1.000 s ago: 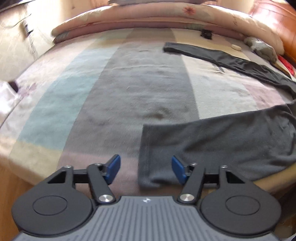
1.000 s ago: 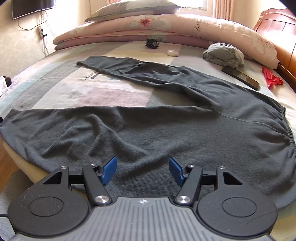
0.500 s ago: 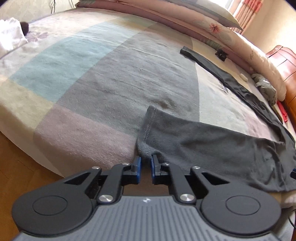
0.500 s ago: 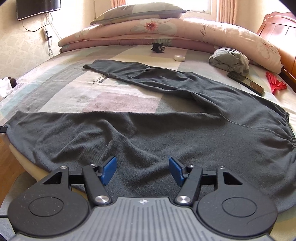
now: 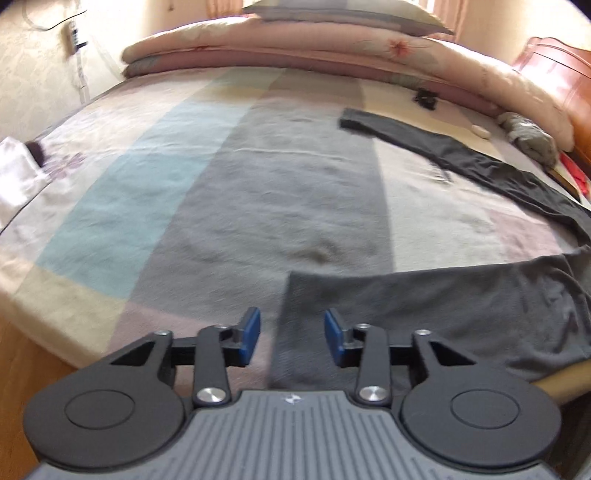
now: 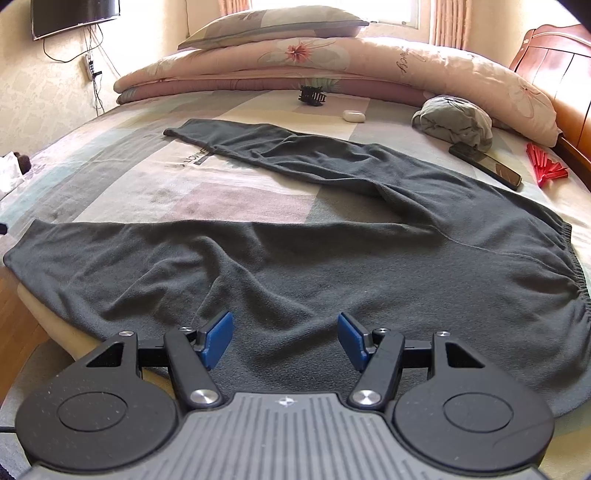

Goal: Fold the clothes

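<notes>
Little readable text here. Bedsheet [image 6: 236,184] has a grey printed word just beside the far trouser leg [image 6: 295,155], upside down, letters not clear enough to read. Folded quilt [image 6: 406,59] behind that carries dark script lettering, also illegible. Left wrist view too blurred for text.

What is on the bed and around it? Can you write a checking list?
Surface: striped bedspread.
Job's things: dark grey trousers spread flat, legs apart.
Clutter: hair clip, white case, bundled grey cloth, phone, red fan.
Grippers: left gripper open at a leg cuff; right gripper open over the trousers.
Cables: wires below the TV.
Surroundings: folded quilts, wooden headboard.
</notes>
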